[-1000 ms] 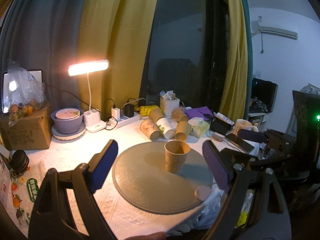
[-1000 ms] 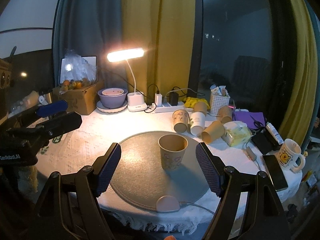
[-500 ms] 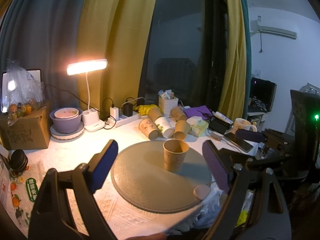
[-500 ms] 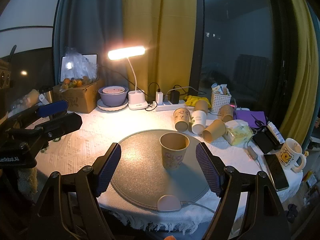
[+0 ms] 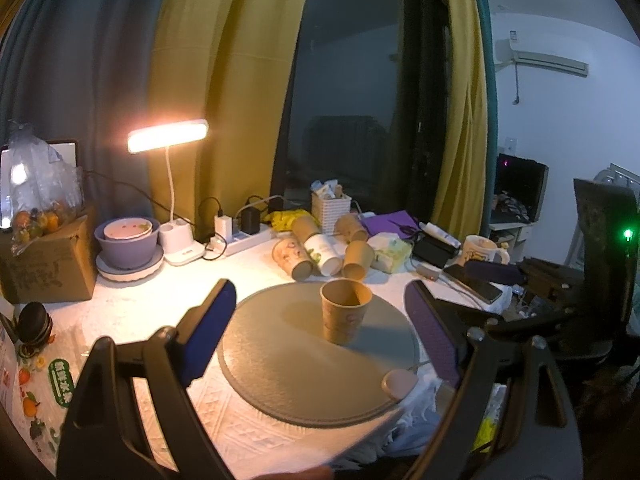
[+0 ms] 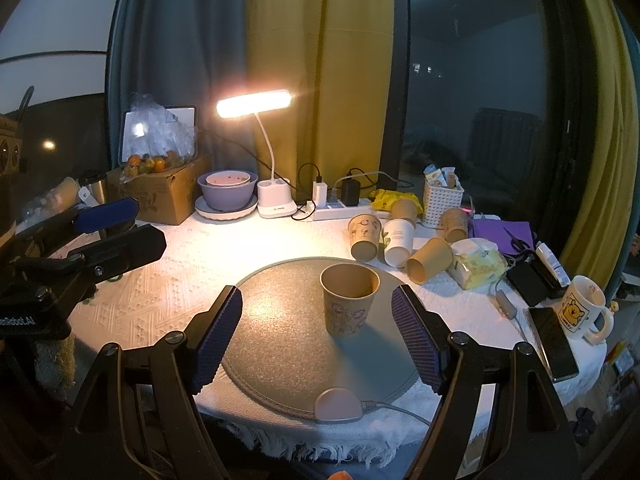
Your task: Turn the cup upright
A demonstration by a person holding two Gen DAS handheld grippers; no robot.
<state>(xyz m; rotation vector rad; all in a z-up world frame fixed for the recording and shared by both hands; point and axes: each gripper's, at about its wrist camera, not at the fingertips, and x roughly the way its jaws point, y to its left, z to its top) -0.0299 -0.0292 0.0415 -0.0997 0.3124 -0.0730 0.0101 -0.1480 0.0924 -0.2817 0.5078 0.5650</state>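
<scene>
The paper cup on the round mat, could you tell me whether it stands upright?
Upright: the paper cup rests on its base, open mouth up.

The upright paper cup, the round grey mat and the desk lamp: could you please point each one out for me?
upright paper cup (image 6: 347, 312): right wrist view, on its printed side wall.
round grey mat (image 6: 280, 328): right wrist view, on bare surface left of the cup.
desk lamp (image 6: 254, 103): right wrist view, on its lit head.

Dim room; desk lamp (image 6: 253, 103) glares warmly, fisheye edges bend and darken
</scene>
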